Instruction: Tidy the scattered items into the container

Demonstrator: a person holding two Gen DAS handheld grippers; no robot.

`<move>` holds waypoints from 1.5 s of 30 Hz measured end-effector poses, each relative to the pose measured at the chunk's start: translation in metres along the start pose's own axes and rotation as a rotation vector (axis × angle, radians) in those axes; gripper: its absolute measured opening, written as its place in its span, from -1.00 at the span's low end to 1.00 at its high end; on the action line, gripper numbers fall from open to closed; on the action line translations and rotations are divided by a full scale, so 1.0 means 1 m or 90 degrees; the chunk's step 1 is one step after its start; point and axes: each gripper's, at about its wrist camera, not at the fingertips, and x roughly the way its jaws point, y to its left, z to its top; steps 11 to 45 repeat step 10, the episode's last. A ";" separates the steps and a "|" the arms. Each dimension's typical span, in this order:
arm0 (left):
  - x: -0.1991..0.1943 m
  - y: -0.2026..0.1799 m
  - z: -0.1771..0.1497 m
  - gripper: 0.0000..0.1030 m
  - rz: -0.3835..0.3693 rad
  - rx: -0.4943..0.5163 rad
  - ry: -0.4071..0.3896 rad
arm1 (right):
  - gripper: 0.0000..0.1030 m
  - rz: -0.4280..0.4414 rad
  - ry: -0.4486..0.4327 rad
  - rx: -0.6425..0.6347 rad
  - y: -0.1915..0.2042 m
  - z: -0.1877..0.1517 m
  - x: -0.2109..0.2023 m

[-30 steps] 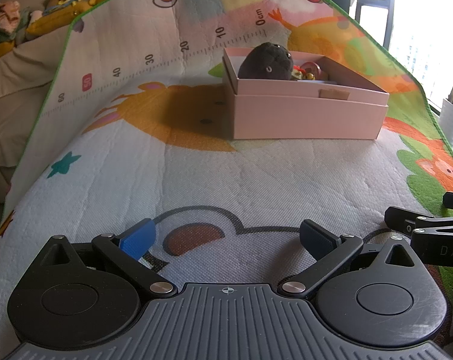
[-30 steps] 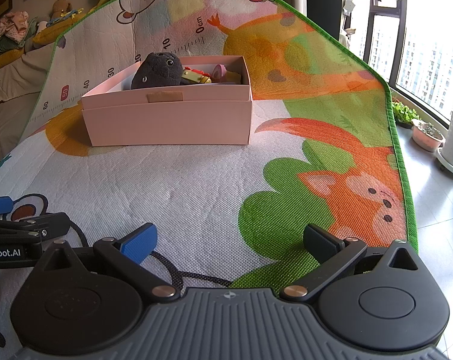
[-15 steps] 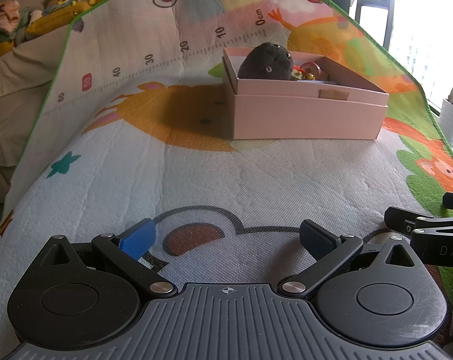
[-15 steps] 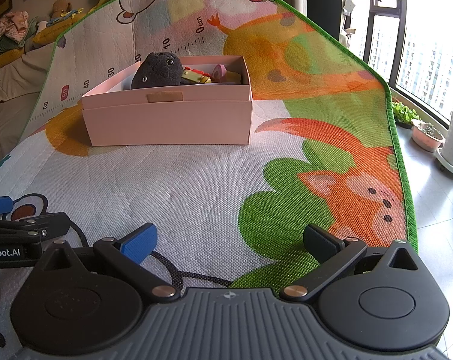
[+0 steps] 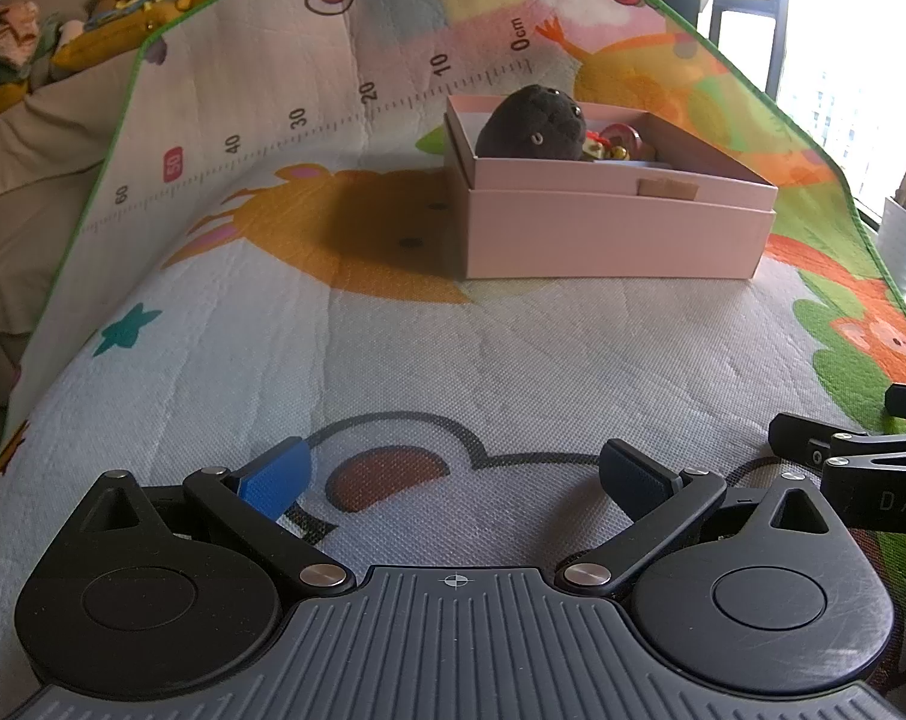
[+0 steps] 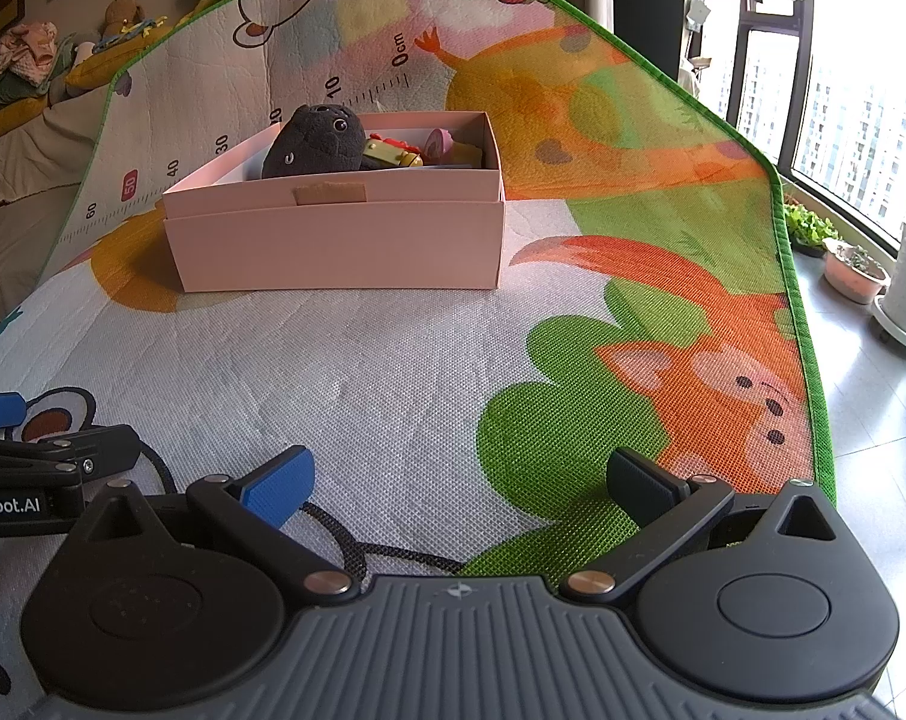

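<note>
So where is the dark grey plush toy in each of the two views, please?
Left wrist view: the dark grey plush toy sits above centre, at the left end of the pink box.
Right wrist view: it sits upper left of centre, again at the box's left end.
Shared landmark: the tan tape patch on the box's near wall.

Bright window [image 6: 843, 114] glare, fisheye-warped edges

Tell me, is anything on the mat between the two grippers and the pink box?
No, nothing visible. Only bare mat lies between the open left gripper, the open right gripper and the pink box. The toys already sit inside.
</note>
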 end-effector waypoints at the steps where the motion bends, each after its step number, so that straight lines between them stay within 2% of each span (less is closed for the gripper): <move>1: 0.000 0.000 0.000 1.00 0.000 0.000 0.000 | 1.00 0.000 0.000 0.000 0.000 0.000 0.000; 45: 0.000 -0.001 0.001 1.00 -0.005 0.004 0.004 | 1.00 0.000 0.000 0.000 0.000 0.000 0.000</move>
